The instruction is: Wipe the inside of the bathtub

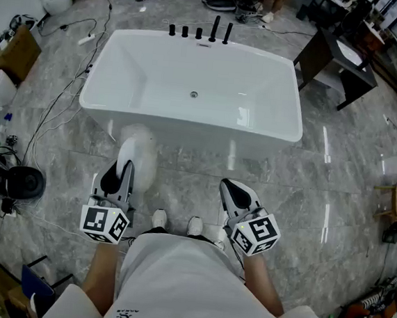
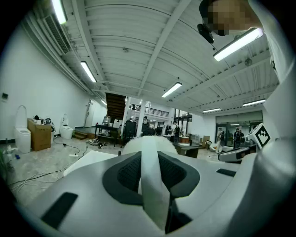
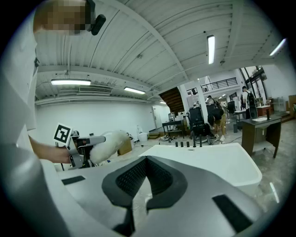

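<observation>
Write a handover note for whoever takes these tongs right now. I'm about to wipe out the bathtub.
Grip: left tongs are shut on the handle of the white fluffy duster; right tongs are shut with nothing in them.
Place: the bathtub stands straight ahead on the floor, and both tongs are held on the near side of its front rim.
Done: the duster is in the grip.
Left: all of the wiping, as the duster is not yet inside the tub.

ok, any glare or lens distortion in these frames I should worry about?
Head view: light streaks on the glossy grey marble floor, small highlights inside the white rectangular bathtub, edges bowed. Left gripper view: ceiling tube light blown out, dark vignette corners. Right gripper view: same vignette, strong fisheye.
</observation>
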### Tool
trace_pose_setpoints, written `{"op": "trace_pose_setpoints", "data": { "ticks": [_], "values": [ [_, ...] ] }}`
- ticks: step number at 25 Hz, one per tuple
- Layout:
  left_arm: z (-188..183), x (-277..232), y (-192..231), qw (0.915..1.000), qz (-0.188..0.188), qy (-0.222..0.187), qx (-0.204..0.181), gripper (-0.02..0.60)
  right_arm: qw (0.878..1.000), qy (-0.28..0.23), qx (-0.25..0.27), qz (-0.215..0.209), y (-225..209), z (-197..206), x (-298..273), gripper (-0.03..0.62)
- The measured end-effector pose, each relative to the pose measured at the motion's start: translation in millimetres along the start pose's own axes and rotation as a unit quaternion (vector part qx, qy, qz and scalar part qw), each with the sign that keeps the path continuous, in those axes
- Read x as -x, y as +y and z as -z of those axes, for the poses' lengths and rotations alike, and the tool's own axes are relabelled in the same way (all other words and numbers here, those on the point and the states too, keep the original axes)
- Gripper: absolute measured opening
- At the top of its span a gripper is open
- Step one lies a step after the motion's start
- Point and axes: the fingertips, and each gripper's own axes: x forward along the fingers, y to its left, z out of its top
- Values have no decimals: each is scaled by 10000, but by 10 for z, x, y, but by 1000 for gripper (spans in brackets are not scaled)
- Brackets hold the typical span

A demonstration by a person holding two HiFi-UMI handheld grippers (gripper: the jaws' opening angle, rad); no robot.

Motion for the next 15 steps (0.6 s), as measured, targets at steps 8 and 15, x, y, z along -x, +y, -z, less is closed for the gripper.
{"op": "trace_pose_setpoints", "data": {
  "ticks": [8,15],
  "values": [
    [-23,-40,-200,10000,-44,-11,-40,98,9995,4,107,-294,-27,-57,7,18],
    [68,-48,-351,9996,-278,1,7,98,9973,120,-16,-726,-77,37,34,18]
  ]
}}
